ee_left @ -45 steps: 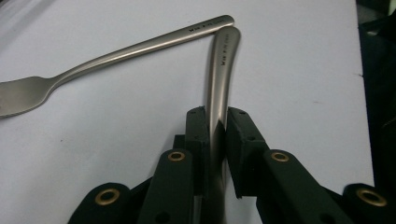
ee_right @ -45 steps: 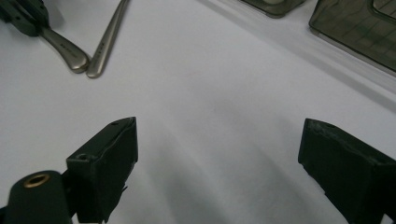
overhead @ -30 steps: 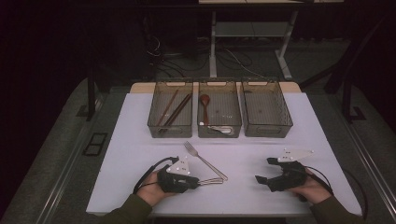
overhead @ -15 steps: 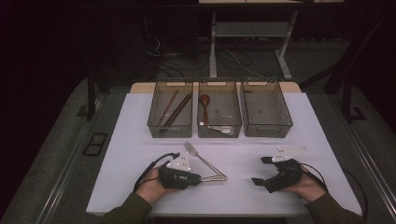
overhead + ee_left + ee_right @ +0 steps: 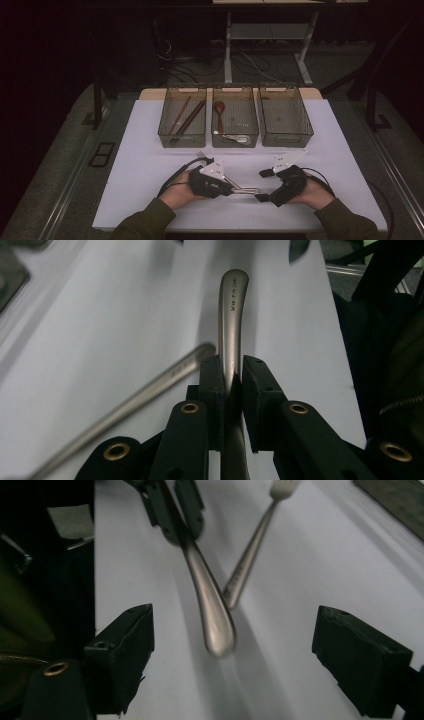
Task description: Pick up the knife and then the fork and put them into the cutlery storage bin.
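Left claw is clenched on a metal utensil handle, gripped partway along the shaft, pads pressing both sides; in the left gripper view the rounded handle end sticks out past the jaws, over the white table, with small stamped lettering on it. Which kind of utensil this is cannot be told, the head is hidden behind the claw. In the high view the held handle points toward the right claw, near the front middle of the table. Right claw is released, its jaws standing wide apart and having just been closing a little, nothing pressed between the pads; in the right gripper view the held handle's tip hangs in the gap between the two jaws, apart from both. A second utensil, a fork, lies flat on the table just beside the held one, tines away from the right claw; its handle shows blurred in the left gripper view, left of the jaws. At the back of the table stand three clear bins in a row: left bin with chopsticks, middle bin with a wooden spoon and a metal spoon, right bin. Both hands at the front edge, dark sleeves in from the bottom.
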Demonstrator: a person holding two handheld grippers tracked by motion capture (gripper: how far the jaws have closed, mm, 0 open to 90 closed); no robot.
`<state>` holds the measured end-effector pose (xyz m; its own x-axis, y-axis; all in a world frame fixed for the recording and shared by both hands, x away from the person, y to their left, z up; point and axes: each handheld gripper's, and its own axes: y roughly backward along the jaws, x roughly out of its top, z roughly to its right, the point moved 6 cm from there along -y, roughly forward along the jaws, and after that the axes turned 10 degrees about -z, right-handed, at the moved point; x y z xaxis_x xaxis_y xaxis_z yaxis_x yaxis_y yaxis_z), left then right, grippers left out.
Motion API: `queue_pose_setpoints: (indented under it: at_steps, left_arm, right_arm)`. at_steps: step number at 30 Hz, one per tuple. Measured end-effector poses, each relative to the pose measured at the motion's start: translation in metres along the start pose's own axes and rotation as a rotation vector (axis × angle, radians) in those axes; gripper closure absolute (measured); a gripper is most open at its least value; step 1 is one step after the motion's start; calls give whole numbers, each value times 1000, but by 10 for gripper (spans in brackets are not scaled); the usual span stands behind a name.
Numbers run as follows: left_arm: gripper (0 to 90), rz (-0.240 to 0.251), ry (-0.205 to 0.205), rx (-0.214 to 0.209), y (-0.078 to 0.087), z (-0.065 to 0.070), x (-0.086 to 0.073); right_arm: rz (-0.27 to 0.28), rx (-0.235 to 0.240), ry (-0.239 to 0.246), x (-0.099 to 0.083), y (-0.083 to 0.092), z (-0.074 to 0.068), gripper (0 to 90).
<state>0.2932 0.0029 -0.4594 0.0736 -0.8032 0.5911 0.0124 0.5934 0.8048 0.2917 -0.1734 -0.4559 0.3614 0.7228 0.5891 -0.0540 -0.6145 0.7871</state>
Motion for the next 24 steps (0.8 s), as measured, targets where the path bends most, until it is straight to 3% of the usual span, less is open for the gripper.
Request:
queue_pose_setpoints:
  at_steps: [2, 3, 10, 20, 23, 24]
  left_arm:
    - [793, -7, -22, -5, -2, 0, 7]
    - [793, -4, -23, -9, -3, 0, 10]
    - [793, -15, -83, -8, -5, -2, 26]
    - [792, -7, -65, -26, -8, 3, 30]
    - [792, -1, -63, -33, -9, 4, 30]
    - [794, -6, -61, -34, -9, 4, 30]
  right_arm:
    - [-20, 20, 18, 5, -4, -1, 187]
    - [-38, 14, 57, 6, -5, 1, 203]
    - [-106, 76, 112, 16, -15, 3, 349]
    - [-178, 159, 130, 18, -27, 0, 614]
    - [-188, 166, 131, 17, -29, -3, 774]
    - [-186, 174, 126, 17, -29, -3, 783]
